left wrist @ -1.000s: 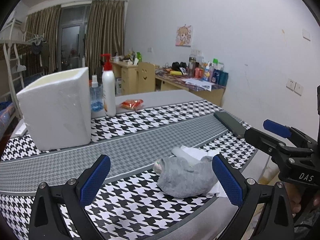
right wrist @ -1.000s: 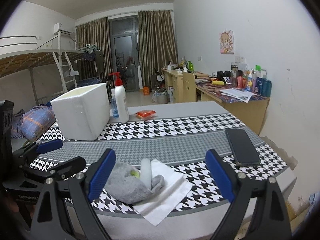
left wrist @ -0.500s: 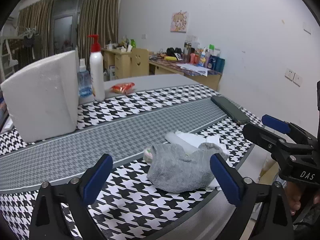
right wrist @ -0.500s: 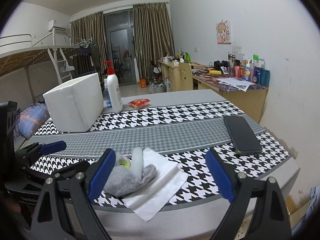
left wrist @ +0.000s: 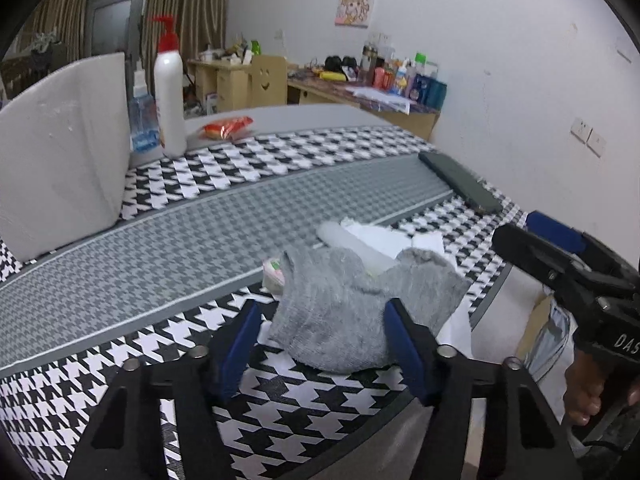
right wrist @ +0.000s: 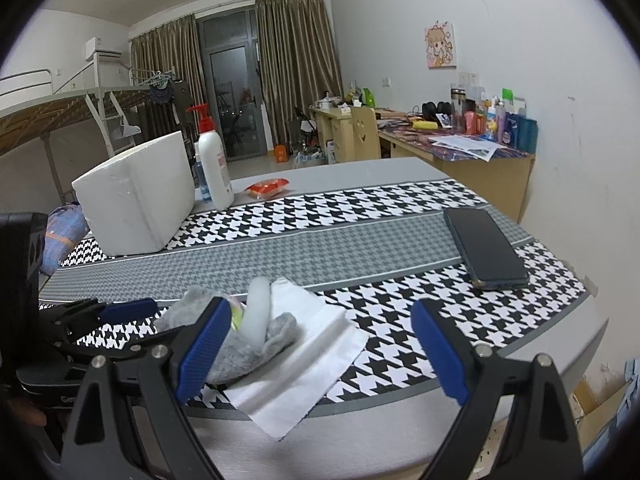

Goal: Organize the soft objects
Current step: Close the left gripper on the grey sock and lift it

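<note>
A crumpled grey sock (left wrist: 352,312) lies near the front edge of the houndstooth table, on a folded white cloth (right wrist: 308,364). A white roll (left wrist: 352,240) rests across the sock, and a small pink and green item (left wrist: 274,272) peeks out at its left. My left gripper (left wrist: 322,306) is low over the sock, jaws closing with the sock between them. The right pad overlaps the fabric and the left pad stands just clear. My right gripper (right wrist: 320,306) hovers open above the white cloth, nothing between its fingers.
A white foam box (left wrist: 60,152) stands at the back left, with a red-pump bottle (left wrist: 170,96) and a small blue bottle beside it. A red packet (left wrist: 228,126) lies further back. A dark phone (right wrist: 484,248) lies at the right edge. The wall is close on the right.
My left gripper has sunk toward the sock and its jaws have narrowed around it. The right gripper has dropped a little. The sock pile has not moved.
</note>
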Tool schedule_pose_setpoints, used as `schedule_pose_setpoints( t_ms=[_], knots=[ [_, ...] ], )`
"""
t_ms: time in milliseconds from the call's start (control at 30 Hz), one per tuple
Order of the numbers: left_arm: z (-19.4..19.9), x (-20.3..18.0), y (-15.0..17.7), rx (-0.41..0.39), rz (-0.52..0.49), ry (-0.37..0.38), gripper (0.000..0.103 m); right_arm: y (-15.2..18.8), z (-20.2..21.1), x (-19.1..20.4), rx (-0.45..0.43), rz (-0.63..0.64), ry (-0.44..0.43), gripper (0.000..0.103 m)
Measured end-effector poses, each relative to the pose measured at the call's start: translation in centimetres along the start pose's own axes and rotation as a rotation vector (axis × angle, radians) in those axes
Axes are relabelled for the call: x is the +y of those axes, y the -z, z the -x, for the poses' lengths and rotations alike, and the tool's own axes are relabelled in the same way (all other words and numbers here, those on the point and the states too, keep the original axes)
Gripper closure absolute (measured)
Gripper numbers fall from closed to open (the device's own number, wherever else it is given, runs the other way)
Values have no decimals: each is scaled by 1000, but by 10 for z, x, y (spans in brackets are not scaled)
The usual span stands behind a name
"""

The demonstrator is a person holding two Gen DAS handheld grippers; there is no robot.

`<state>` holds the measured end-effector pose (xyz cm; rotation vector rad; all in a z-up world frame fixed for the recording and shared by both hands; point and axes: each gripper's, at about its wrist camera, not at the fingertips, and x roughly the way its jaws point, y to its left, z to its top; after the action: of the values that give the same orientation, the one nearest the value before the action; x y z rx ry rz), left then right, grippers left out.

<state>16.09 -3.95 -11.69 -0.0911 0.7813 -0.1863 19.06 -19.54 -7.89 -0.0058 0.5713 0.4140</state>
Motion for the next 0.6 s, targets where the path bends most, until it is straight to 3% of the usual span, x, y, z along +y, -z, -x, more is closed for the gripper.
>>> schedule_pose_setpoints(
  t_ms=[167,233,433,600],
  knots=[
    [-2,-6,3,7,-26,-6,52,2,-2,-2,8,-7,0,9],
    [-2,-7,4,12,-33,-8,66,3,-3,-4,15,-11,-1,9],
    [0,-14,7,4,-74,-6,85,5,-2,-6,18,-25,-1,9],
    [7,-15,6,-15,-80,7,89,6,-1,-8,20,-36,1,9]
  ],
)
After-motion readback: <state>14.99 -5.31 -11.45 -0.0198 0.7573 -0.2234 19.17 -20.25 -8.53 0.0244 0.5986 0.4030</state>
